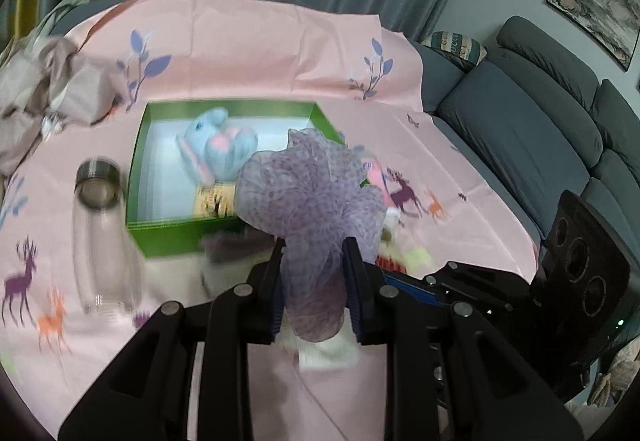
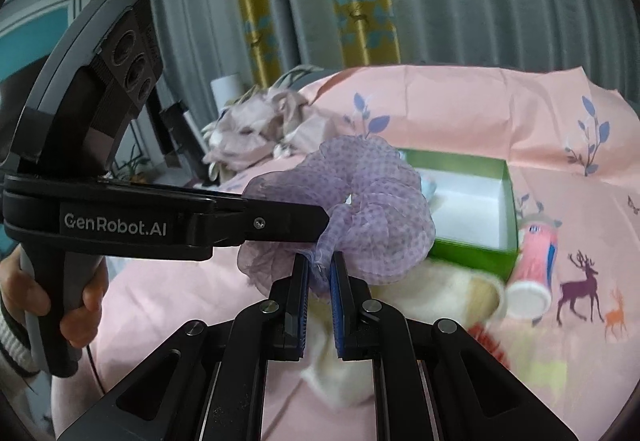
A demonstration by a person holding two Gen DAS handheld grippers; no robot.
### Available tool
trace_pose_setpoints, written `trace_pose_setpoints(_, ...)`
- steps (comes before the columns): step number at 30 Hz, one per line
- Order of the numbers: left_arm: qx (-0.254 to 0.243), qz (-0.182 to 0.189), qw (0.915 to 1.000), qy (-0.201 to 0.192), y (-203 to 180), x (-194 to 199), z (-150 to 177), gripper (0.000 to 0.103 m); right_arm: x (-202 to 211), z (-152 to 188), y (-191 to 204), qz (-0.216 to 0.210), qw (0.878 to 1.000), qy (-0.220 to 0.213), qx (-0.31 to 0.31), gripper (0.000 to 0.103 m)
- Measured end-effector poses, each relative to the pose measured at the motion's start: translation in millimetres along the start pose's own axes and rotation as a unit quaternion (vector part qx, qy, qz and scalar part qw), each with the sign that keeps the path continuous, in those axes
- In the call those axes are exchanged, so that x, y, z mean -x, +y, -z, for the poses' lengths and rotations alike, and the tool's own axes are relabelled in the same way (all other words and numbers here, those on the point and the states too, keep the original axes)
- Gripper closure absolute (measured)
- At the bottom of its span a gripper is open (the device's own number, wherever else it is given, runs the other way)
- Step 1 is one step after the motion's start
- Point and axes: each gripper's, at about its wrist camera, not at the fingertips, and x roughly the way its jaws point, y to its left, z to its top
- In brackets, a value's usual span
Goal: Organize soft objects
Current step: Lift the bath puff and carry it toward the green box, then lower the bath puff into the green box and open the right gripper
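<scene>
A purple dotted sheer scrunchie [image 1: 312, 197] hangs in the air, held by both grippers. My left gripper [image 1: 314, 253] is shut on its lower bunch. My right gripper [image 2: 320, 261] is shut on a thin fold of the same scrunchie [image 2: 360, 201], and the left gripper [image 2: 280, 225] comes in from the left there. Behind stands a green box [image 1: 168, 237] with a white inside, holding a light-blue plush toy [image 1: 220, 149]. The green box [image 2: 472, 249] also shows in the right wrist view. A cream fluffy item [image 2: 440, 289] lies under the scrunchie.
A clear glass bottle with a dark cap [image 1: 102, 233] lies left of the box. A pink tube with a white cap [image 2: 534, 265] lies right of it. Crumpled beige cloth [image 1: 44, 93] sits at the far left. A grey sofa [image 1: 540, 129] is to the right. A hand [image 2: 60, 305] grips the left handle.
</scene>
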Motion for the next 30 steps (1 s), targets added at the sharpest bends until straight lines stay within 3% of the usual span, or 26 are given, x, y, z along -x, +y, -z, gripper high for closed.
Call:
trace_pose_setpoints(7, -0.004, -0.008, 0.9999, 0.013, 13, -38, -42, 0.08, -32, -33, -35, 0.034, 0.999, -0.004, -0.013, 0.092)
trace_pose_setpoints(12, 0.027, -0.013, 0.9988, 0.038, 33, -71, -66, 0.08, -65, -50, -57, 0.05, 0.998, 0.017, -0.024, 0.092)
trace_pose_setpoints(17, 0.029, -0.053, 0.9966, 0.057, 44, -100, -68, 0.076, -98, -50, -74, 0.073, 0.995, 0.051, -0.042, 0.091)
trace_pose_setpoints(19, 0.033, -0.08, 0.9947, 0.055, 50, -108, -67, 0.061, -105, -48, -80, 0.076, 0.994, 0.06, -0.051, 0.091)
trace_pose_setpoints(20, 0.032, -0.091, 0.994, 0.053, 52, -109, -66, 0.046, -108, -47, -83, 0.079, 0.993, 0.065, -0.055, 0.088)
trace_pose_setpoints(21, 0.03, -0.099, 0.9934, 0.049, 54, -110, -66, 0.033, -111, -46, -86, 0.083, 0.992, 0.071, -0.058, 0.076)
trace_pose_setpoints(22, 0.029, -0.103, 0.9932, 0.046, 55, -110, -65, 0.03, -113, -44, -88, 0.09, 0.991, 0.076, -0.06, 0.068)
trace_pose_setpoints(23, 0.028, -0.104, 0.9932, 0.044, 56, -109, -64, 0.026, -114, -41, -92, 0.102, 0.99, 0.079, -0.064, 0.052)
trace_pose_setpoints(24, 0.024, -0.109, 0.9929, 0.042, 56, -107, -64, 0.024, -113, -41, -94, 0.107, 0.989, 0.079, -0.067, 0.046)
trace_pose_setpoints(26, 0.017, -0.117, 0.9923, 0.036, 56, -101, -63, 0.02, -105, -38, -98, 0.106, 0.989, 0.07, -0.074, 0.046)
trace_pose_setpoints(30, 0.013, -0.121, 0.9925, 0.014, 53, -76, -54, 0.001, -79, -35, -103, 0.103, 0.989, 0.047, -0.09, 0.046)
